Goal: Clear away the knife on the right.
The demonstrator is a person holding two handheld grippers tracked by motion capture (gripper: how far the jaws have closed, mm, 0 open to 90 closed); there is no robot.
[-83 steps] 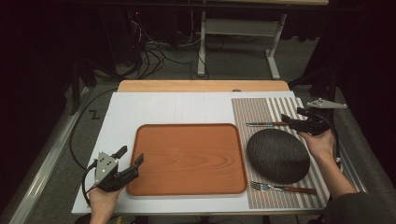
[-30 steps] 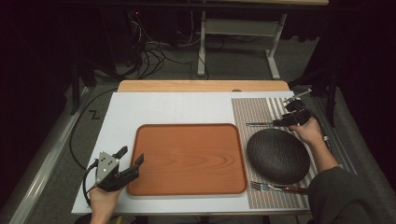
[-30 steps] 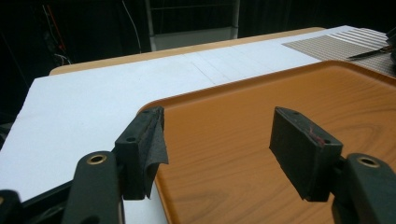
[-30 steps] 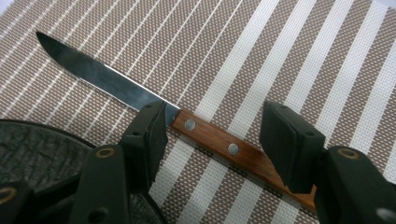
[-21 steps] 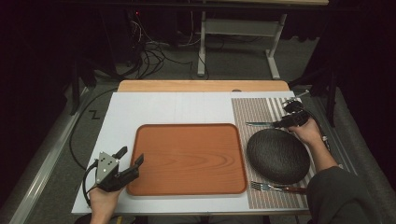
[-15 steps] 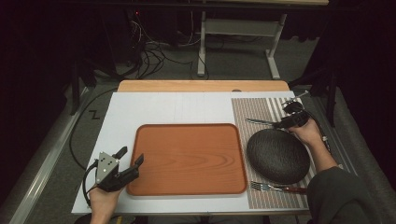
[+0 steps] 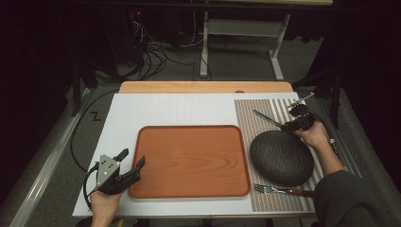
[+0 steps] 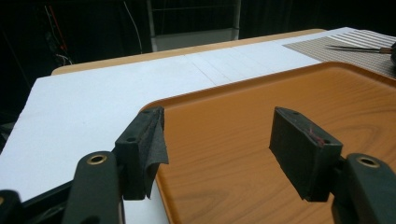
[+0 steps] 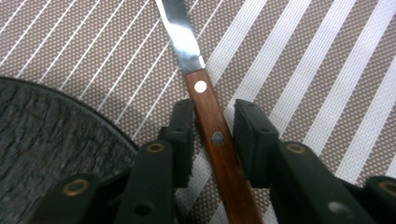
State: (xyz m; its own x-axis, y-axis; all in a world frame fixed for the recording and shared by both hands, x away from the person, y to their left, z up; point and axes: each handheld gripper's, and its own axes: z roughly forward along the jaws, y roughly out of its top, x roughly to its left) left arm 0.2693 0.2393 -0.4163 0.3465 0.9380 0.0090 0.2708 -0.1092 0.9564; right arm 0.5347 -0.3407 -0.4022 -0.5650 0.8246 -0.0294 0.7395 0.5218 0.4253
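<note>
A knife (image 7: 267, 118) with a brown wooden handle (image 9: 201, 88) lies on the striped placemat (image 7: 246, 113), just beyond a dark round plate (image 7: 281, 158). My right gripper (image 7: 289, 126) is lowered over the handle, which runs between the jaws in the right gripper view (image 9: 214, 135). The jaws have just been closing, and a thin gap still shows beside each pad. At the tray's near left corner, my left gripper (image 7: 132, 158) rests open with nothing between its pads (image 8: 219, 135). One pad hangs over the orange tray (image 8: 261, 93) and the other over the white board.
The orange tray (image 7: 189, 161) is bare in the middle of the white board (image 7: 179, 109). A fork (image 7: 279, 190) lies on the placemat in front of the plate (image 9: 46, 130). Beyond the table's far wooden edge (image 7: 203, 87) are cables and a metal frame.
Since the earliest frame my right hand has moved from the mat's far right corner onto the knife handle. It has stayed there over the last second. My left gripper has not moved.
</note>
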